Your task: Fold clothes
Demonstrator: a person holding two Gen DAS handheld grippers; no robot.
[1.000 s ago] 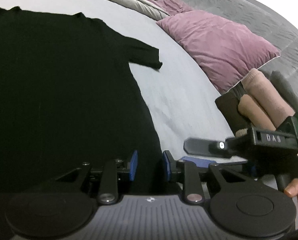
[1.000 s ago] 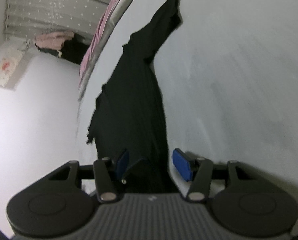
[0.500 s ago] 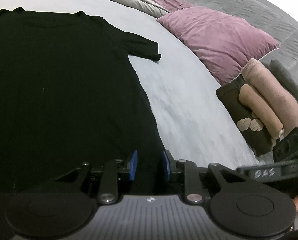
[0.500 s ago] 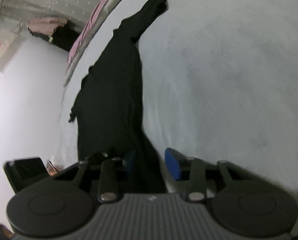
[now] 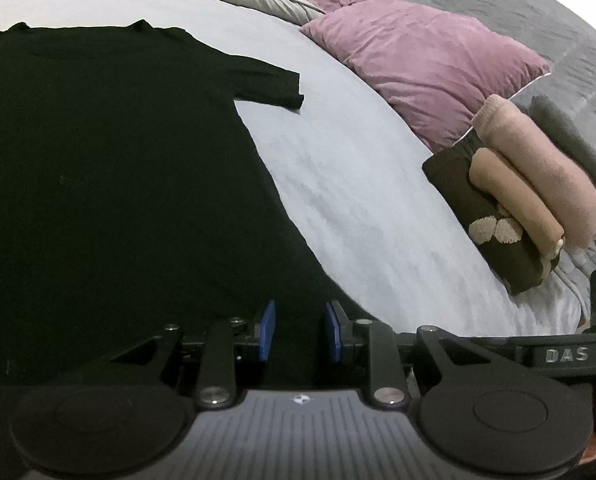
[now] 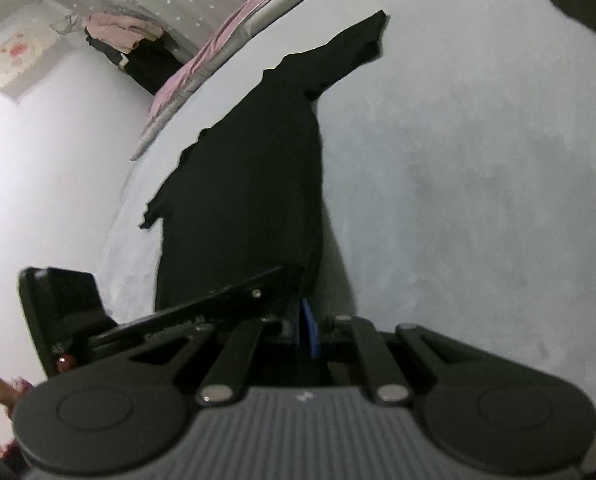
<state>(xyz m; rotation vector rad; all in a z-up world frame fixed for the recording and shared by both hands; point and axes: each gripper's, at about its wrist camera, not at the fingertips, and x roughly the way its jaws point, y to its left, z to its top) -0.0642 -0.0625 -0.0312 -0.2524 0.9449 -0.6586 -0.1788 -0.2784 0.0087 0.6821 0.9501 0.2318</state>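
Black T-shirt (image 5: pixel 110 184) lies flat on the bed (image 5: pixel 370 216); right tool (image 6: pixel 304 326), gaping a second ago, now clenches its hem, left tool (image 5: pixel 300 332) pinches it too. "DAS" marks the right tool.

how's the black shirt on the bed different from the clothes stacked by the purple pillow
The black shirt lies spread flat on the sheet, one sleeve out; the stacked clothes are already folded or rolled into a pile. The shirt is one dark garment; the stack mixes pink, tan, grey and dark brown pieces. The shirt's hem sits between the left gripper's pads; nothing touches the stack. Both lie on the same bed.
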